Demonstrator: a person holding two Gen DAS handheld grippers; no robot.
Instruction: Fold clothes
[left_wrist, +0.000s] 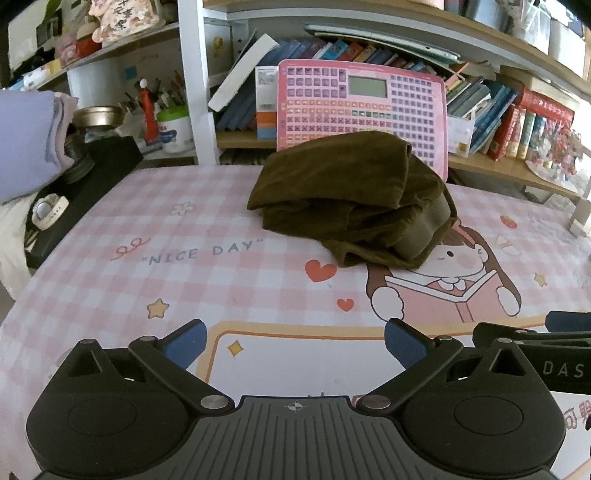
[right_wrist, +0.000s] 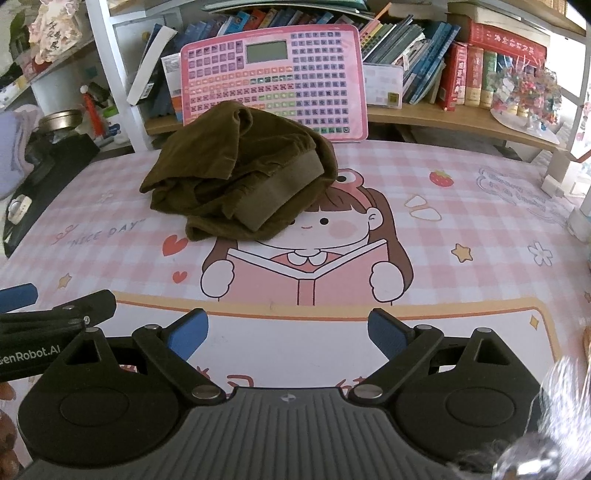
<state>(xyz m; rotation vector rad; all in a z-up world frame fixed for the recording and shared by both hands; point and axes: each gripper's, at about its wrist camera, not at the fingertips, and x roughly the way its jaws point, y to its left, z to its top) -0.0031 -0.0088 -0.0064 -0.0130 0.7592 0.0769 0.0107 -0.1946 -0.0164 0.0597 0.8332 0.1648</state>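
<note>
A dark olive-brown garment (left_wrist: 354, 206) lies folded in a thick bundle on the far middle of the pink checked desk mat (left_wrist: 110, 266). It also shows in the right wrist view (right_wrist: 240, 177), its ribbed band facing front. My left gripper (left_wrist: 295, 343) is open and empty, low over the mat's near edge, well short of the garment. My right gripper (right_wrist: 288, 332) is open and empty too, beside the left one. Each gripper's black body shows at the other view's edge.
A pink keyboard toy (left_wrist: 365, 110) leans on the bookshelf behind the garment. Books (right_wrist: 461, 74) fill the shelf. A black box with a white watch (left_wrist: 48, 210) sits at the left edge beside a lilac cloth (left_wrist: 26, 144). A flower ornament (right_wrist: 524, 92) stands at the right.
</note>
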